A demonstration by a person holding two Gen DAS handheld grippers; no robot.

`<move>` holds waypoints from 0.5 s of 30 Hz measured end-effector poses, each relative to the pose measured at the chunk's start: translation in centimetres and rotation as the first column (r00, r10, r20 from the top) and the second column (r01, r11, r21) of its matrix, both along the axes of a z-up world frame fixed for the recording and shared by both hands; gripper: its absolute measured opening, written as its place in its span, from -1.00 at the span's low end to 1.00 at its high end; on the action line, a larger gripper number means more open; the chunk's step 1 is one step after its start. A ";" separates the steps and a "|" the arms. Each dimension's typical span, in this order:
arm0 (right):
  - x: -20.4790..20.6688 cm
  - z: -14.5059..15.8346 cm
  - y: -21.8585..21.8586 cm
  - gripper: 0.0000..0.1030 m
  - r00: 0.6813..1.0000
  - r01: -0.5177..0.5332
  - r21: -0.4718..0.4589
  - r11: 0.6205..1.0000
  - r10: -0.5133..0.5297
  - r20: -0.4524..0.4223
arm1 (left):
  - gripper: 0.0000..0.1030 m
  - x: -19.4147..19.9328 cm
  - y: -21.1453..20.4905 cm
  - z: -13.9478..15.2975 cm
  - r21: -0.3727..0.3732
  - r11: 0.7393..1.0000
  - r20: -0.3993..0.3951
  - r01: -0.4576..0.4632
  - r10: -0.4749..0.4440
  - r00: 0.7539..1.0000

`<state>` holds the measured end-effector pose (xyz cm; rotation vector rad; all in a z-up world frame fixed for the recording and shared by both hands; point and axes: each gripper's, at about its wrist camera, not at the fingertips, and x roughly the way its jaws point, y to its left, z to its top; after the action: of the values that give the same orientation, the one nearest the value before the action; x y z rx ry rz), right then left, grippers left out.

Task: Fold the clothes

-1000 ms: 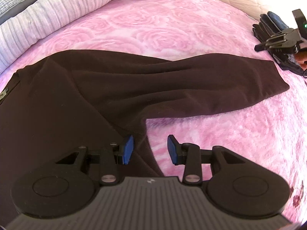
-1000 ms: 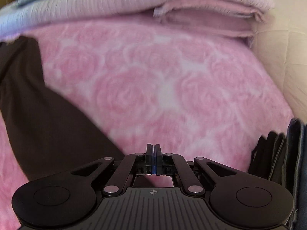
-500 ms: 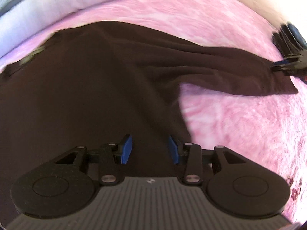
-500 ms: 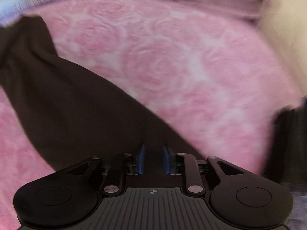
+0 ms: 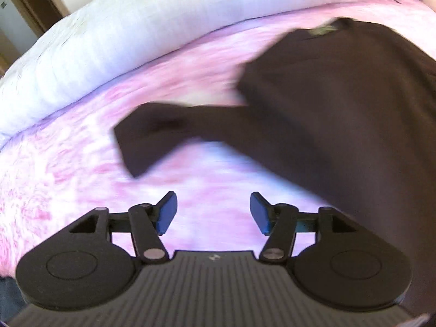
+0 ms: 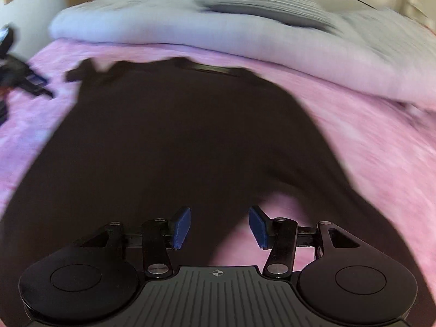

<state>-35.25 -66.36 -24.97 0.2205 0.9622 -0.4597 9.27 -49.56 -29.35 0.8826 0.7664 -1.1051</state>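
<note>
shirt (image 6: 174, 136) spread on blanket (image 6: 381, 147), folded quilt (image 6: 245, 35) behind it, sleeve (image 5: 163, 133) extending left

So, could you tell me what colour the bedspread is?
Pink with a rose pattern, the bedspread shows best in the left wrist view.

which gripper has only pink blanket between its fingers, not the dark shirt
The left gripper: only pink blanket between its fingers. The right gripper opens over the dark shirt.

My 2 grippers carry blue pads (image 5: 166, 212) on black arms; the shirt (image 6: 177, 141) is dark brown, the blanket (image 5: 68, 169) rose-patterned pink.
</note>
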 end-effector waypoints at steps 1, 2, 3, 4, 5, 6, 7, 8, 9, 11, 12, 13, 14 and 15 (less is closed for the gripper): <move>1.7 0.0 1.6 0.00 1.000 -0.006 -0.007 1.000 0.006 -0.005 | 0.11 2.3 -0.2 -0.4 -0.015 1.000 -0.016 -0.021 0.021 1.000; 3.4 -0.1 3.2 0.00 1.000 -0.013 -0.013 1.000 0.012 -0.010 | 0.12 4.4 -0.4 -0.8 -0.036 0.998 -0.045 -0.045 0.044 0.998; 4.9 -0.1 4.9 0.01 1.000 -0.009 -0.012 1.000 0.009 -0.015 | 0.12 6.3 -0.7 -1.2 -0.059 0.996 -0.081 -0.071 0.066 0.995; 6.1 -0.4 6.3 0.01 1.000 -0.003 -0.004 1.000 0.003 -0.021 | 0.12 8.3 -0.9 -1.5 -0.081 0.992 -0.116 -0.096 0.087 0.989; 7.4 -0.9 7.6 0.01 1.000 0.000 0.004 1.000 0.000 -0.028 | 0.12 9.8 -1.2 -2.0 -0.098 0.988 -0.152 -0.119 0.103 0.983; 8.7 -1.2 8.8 0.01 0.999 -0.004 0.005 1.000 0.004 -0.037 | 0.10 11.0 -1.5 -2.5 -0.112 0.984 -0.188 -0.135 0.112 0.976; 9.8 -1.5 9.9 0.01 0.999 -0.010 -0.001 1.000 0.010 -0.052 | 0.03 12.0 -1.7 -3.1 -0.124 0.982 -0.229 -0.143 0.112 0.967; 10.9 -1.9 10.9 0.01 0.998 -0.016 -0.007 1.000 0.016 -0.066 | -0.23 12.8 -1.8 -3.6 -0.129 0.981 -0.269 -0.144 0.105 0.957; 12.0 -2.3 12.0 0.01 0.996 -0.023 -0.013 1.000 0.021 -0.081 | -0.82 13.3 -1.8 -4.0 -0.131 0.981 -0.305 -0.140 0.095 0.948; 14.1 -3.0 13.4 0.01 0.995 -0.022 -0.013 1.000 0.021 -0.093 | -0.92 13.9 -1.0 -4.0 -0.146 0.981 -0.360 -0.130 0.070 0.930; 14.9 -3.4 13.9 0.01 0.995 -0.022 -0.008 1.000 0.021 -0.102 | -0.93 14.0 -0.2 -3.4 -0.163 0.979 -0.368 -0.125 0.057 0.928; 15.6 -3.7 14.4 0.01 0.994 -0.022 -0.004 1.000 0.021 -0.112 | -0.93 14.2 0.8 -2.3 -0.180 0.976 -0.367 -0.124 0.050 0.929; 16.3 -4.1 14.9 0.01 0.992 -0.021 0.001 1.000 0.021 -0.121 | -0.93 14.6 2.2 -0.9 -0.195 0.973 -0.353 -0.128 0.052 0.934; 16.9 -3.9 15.2 0.01 0.993 -0.029 -0.005 1.000 0.028 -0.118 | -0.93 15.2 4.0 0.5 -0.206 0.969 -0.339 -0.140 0.064 0.939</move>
<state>-18.34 -51.15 -28.83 0.1748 1.0782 -0.4531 24.51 -45.54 -28.83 0.4621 0.9290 -1.2352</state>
